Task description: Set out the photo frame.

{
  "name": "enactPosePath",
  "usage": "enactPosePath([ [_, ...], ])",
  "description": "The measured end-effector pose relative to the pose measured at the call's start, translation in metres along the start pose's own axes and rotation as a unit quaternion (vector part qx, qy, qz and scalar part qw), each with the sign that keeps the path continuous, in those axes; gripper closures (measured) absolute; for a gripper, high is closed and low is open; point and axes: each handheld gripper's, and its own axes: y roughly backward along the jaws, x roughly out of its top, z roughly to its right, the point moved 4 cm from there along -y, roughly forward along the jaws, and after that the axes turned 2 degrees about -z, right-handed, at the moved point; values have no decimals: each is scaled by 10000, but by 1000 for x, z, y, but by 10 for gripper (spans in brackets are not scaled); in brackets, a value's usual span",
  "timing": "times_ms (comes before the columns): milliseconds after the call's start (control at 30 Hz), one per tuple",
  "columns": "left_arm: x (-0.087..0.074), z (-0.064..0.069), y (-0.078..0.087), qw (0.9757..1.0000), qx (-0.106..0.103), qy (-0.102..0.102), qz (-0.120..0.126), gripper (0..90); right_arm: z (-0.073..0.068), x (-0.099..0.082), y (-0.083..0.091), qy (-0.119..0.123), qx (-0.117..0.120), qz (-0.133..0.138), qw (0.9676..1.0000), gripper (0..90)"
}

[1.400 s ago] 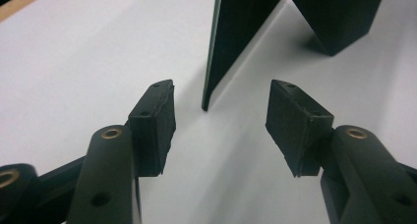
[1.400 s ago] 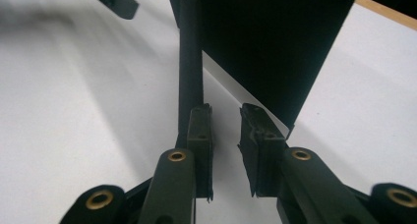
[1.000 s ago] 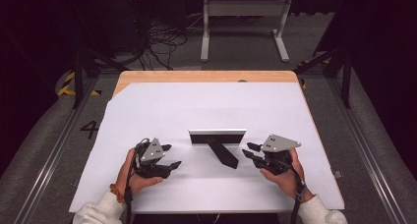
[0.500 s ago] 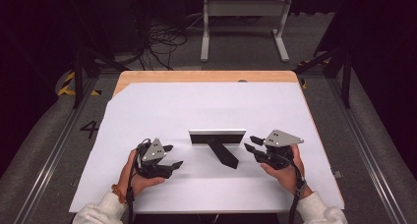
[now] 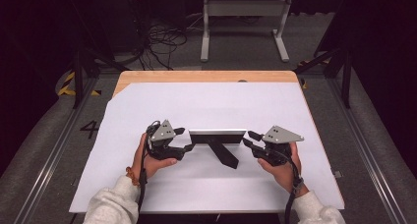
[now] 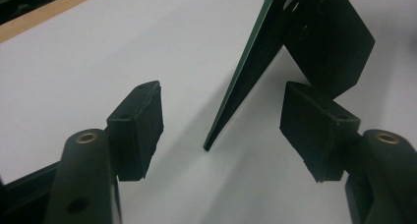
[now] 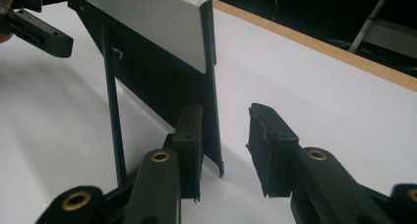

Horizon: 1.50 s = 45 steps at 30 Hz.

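On a white-covered counter (image 5: 147, 184), a picture frame (image 5: 217, 135) stands at centre. The left gripper (image 5: 183, 139) has closed in from 9 o'clock, the right gripper (image 5: 248, 139) waits at 3 o'clock, both open astride its ends.

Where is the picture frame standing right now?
In the high view, the picture frame stands upright on the white sheet, near the person's edge of the table, between the left hand-held gripper and the right hand-held gripper.

Both forearms reach in, the left gripper (image 5: 182, 139) and right gripper (image 5: 249, 139) pointing inward at each other, each with its jaws parted.
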Motion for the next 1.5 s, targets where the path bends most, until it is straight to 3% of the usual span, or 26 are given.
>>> enactPosePath([
  [100, 2, 0, -4, 10000, -23, -44, 1, 375, -2, 0, -6, 8, -6, -25, 10000, 696],
  [167, 4, -2, -5, 9999, 12, -51, 137, 447, -3, 0, -8, 67, 18, -43, 10000, 721],
  [233, 7, -1, -4, 9995, -95, -66, 301, 538, -5, 1, -8, 97, 47, -21, 9999, 736],
  [600, 10, 7, -4, 9993, -66, -244, 268, 721, -6, 3, -10, 119, 59, 38, 9999, 777],
  [1500, 9, 16, 2, 9991, -172, -383, 118, 785, 4, 5, -21, -202, 111, 111, 9997, 770],
])
